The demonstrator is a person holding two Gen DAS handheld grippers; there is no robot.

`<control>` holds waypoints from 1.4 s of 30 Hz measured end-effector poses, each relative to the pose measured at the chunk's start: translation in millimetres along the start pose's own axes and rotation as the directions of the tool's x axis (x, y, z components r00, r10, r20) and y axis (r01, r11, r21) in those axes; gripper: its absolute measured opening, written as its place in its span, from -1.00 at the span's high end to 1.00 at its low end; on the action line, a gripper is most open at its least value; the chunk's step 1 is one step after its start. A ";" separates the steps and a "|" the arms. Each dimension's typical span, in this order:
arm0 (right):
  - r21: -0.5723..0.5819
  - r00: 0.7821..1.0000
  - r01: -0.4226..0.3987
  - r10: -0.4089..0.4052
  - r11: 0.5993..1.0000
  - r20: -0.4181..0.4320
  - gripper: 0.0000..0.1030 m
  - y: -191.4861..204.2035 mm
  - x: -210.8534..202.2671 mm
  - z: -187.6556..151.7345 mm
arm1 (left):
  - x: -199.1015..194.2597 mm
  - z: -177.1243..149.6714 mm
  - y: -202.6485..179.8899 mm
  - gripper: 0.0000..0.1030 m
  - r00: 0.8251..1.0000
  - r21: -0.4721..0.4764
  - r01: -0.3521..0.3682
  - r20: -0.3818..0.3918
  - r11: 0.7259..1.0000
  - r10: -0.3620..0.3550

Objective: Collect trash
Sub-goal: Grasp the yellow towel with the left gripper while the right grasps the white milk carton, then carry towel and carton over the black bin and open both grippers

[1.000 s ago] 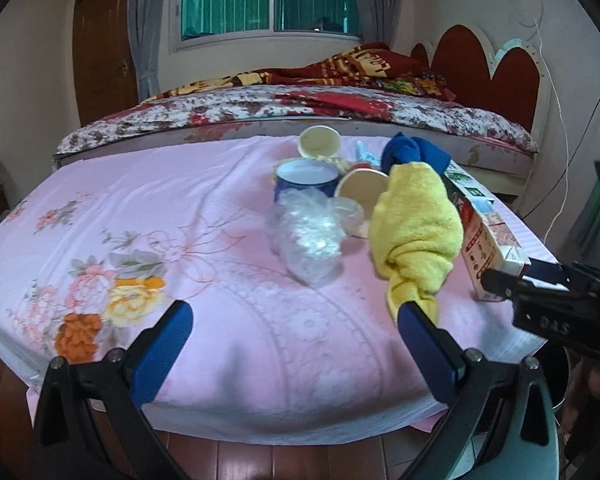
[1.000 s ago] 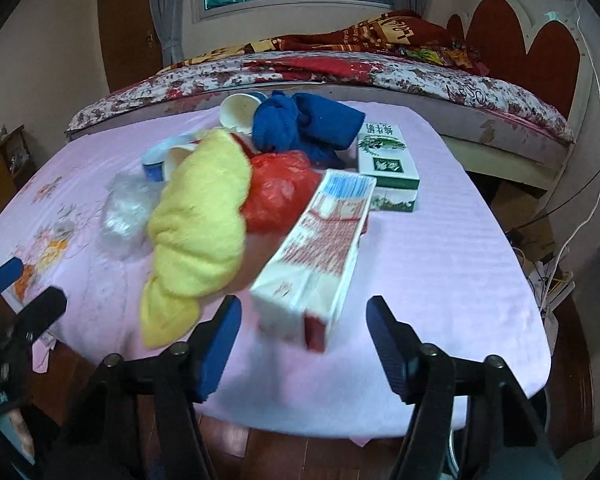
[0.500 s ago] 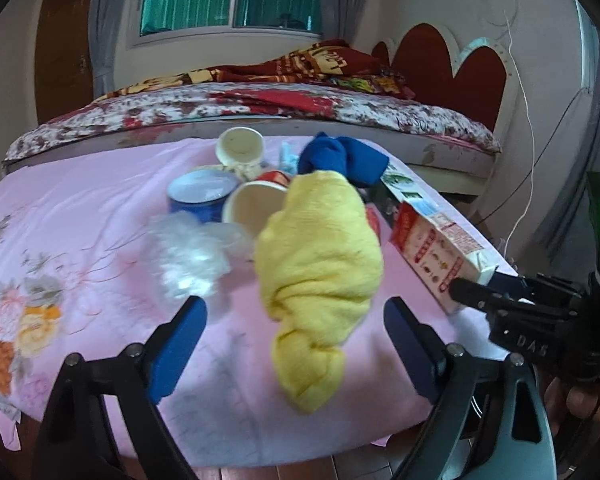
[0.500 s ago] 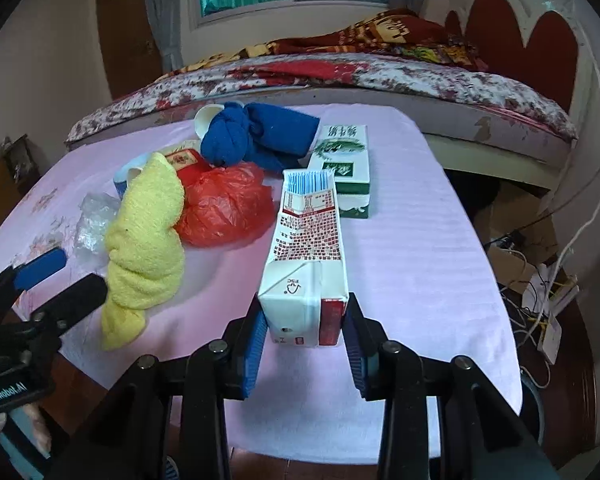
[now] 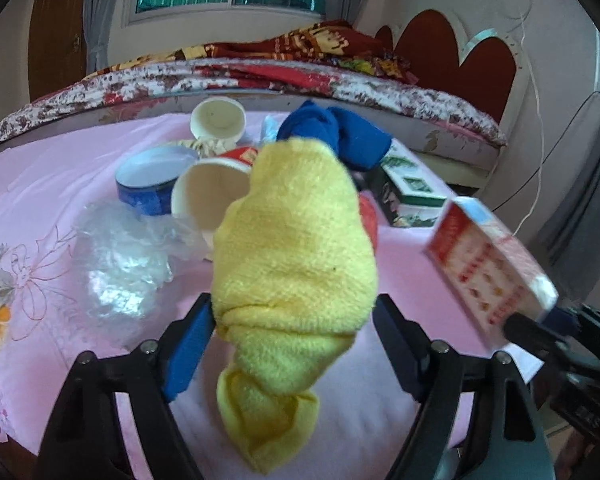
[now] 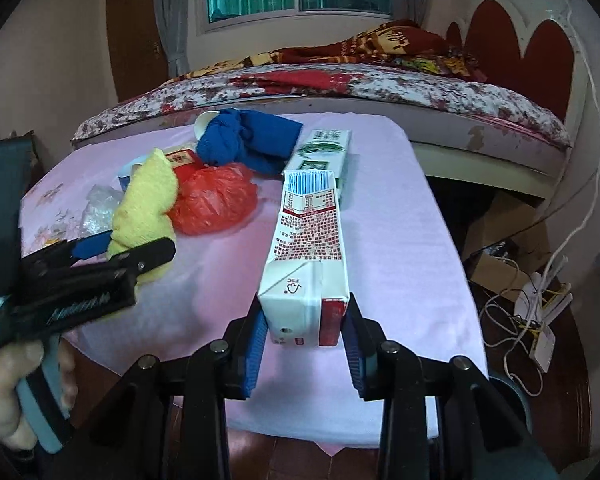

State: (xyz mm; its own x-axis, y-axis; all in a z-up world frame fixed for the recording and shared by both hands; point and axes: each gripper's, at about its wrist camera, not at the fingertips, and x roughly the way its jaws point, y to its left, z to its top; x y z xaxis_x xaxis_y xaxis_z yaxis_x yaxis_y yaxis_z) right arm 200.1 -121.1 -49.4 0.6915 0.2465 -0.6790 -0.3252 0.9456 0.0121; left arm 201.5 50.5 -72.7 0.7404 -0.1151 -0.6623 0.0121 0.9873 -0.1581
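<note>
Carton [image 6: 306,240] looks light and stiff, right hand-held gripper [image 6: 305,330] clamps its base; left hand-held gripper [image 5: 294,334] has been closing around the soft yellow towel [image 5: 296,256], pads not clearly pressing.

A red-and-white milk carton [image 6: 306,256] is being held lengthwise off the pink tablecloth, while a crumpled red plastic bag [image 6: 214,204] and clear wrapping [image 5: 120,264] are lying further left.

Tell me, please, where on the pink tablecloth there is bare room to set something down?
The widest bare strip runs along the pink tablecloth, between the milk carton and the far-right edge. A smaller patch lies between the carton and the yellow towel. Behind the towel it is crowded: red bag, blue cloth, cups.
</note>
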 end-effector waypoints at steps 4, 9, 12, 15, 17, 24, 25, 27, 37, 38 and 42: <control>0.007 1.000 0.021 -0.021 1.000 0.005 0.27 -8.7 -8.7 -7.3 | -9.1 -2.6 7.1 0.19 1.000 -0.010 0.007 0.016 1.000 -0.006; 0.017 0.999 0.035 -0.036 0.999 0.023 0.27 -15.7 -23.0 -13.4 | -31.2 -7.0 6.3 0.20 0.999 0.012 0.004 0.052 1.000 -0.005; 0.028 0.998 0.040 -0.041 0.999 0.040 0.27 -20.7 -35.9 -15.7 | -44.1 -10.0 3.1 0.20 0.998 0.022 0.004 0.069 1.000 -0.005; 0.036 0.997 0.050 -0.052 0.998 0.058 0.27 -25.4 -49.8 -19.4 | -54.4 -10.2 -5.1 0.22 0.997 0.039 0.026 0.074 0.999 -0.029; 0.041 0.996 0.057 -0.059 0.998 0.065 0.27 -28.8 -58.4 -20.9 | -60.8 -10.7 -15.2 0.22 0.995 0.063 0.046 0.080 0.997 -0.051; 0.084 0.990 0.109 -0.116 0.991 0.082 0.27 -57.1 -95.1 -38.9 | -75.7 -13.1 -64.6 0.22 0.986 0.162 0.135 0.080 0.978 -0.149; 0.095 0.989 0.118 -0.126 0.989 0.082 0.27 -63.2 -99.9 -41.8 | -76.4 -14.1 -70.8 0.22 0.984 0.174 0.147 0.076 0.974 -0.162; 0.113 0.986 0.132 -0.142 0.985 0.083 0.27 -74.1 -107.1 -47.1 | -76.4 -16.6 -86.2 0.22 0.980 0.203 0.173 0.065 0.964 -0.190; 0.220 0.969 0.224 -0.240 0.949 0.051 0.27 -142.6 -143.4 -90.3 | -68.1 -37.5 -167.4 0.22 0.943 0.334 0.323 -0.034 0.886 -0.331; 0.225 0.968 0.232 -0.247 0.946 0.043 0.27 -147.3 -145.1 -95.2 | -68.7 -40.6 -174.2 0.22 0.939 0.343 0.335 -0.045 0.878 -0.341; 0.246 0.965 0.255 -0.262 0.935 -0.005 0.27 -169.3 -150.9 -123.9 | -62.0 -58.2 -211.0 0.22 0.918 0.383 0.392 -0.107 0.836 -0.381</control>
State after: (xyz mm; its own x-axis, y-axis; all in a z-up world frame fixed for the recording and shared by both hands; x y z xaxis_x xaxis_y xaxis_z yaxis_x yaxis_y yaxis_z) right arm 70.9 -344.7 -40.0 0.7494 -0.0104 -0.6620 0.0306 0.9993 0.0190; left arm 114.0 -157.1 -40.9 0.6029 -0.4939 -0.6265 0.5579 0.8224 -0.1114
